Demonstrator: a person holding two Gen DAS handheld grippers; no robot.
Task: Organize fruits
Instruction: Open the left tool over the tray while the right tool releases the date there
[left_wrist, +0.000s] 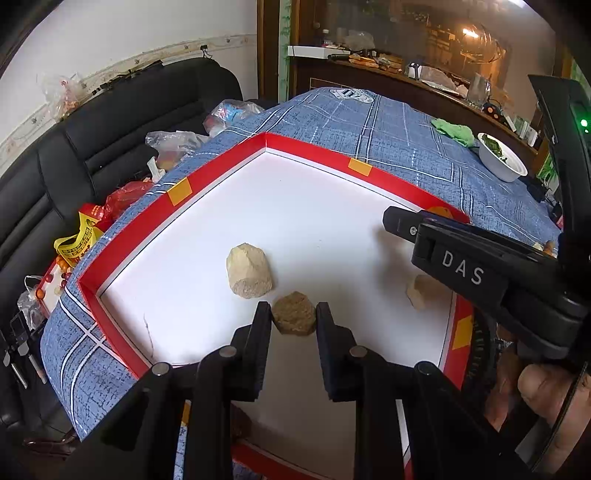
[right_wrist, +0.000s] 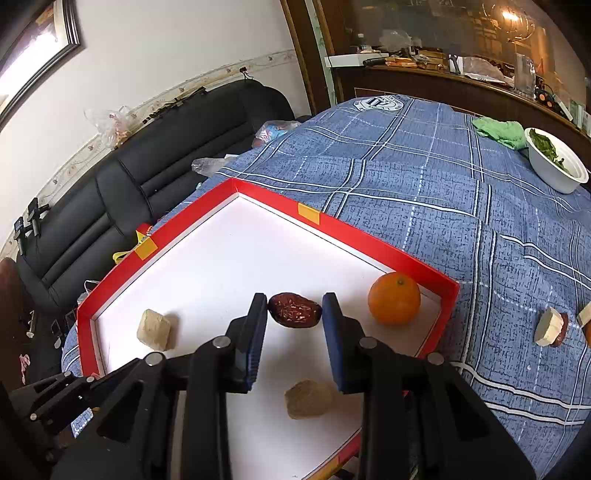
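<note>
On the blue plaid counter (right_wrist: 424, 192) sits your red-rimmed tray (right_wrist: 343, 225), where your right gripper (right_wrist: 294, 314) clenches the dark date (right_wrist: 294, 310), long axis running three to nine o'clock, and your left gripper (left_wrist: 294, 319) clamps a tan chunk (left_wrist: 294, 314) at twelve.

Both fisheye views sit just behind their own claw, looking steeply down and forward, close over the red-rimmed tray (left_wrist: 207, 173) (right_wrist: 369, 236). They share the tray's white floor, the blue checked cloth (left_wrist: 406, 129) (right_wrist: 424, 177) and the black sofa (left_wrist: 122, 122) (right_wrist: 166, 162).
</note>
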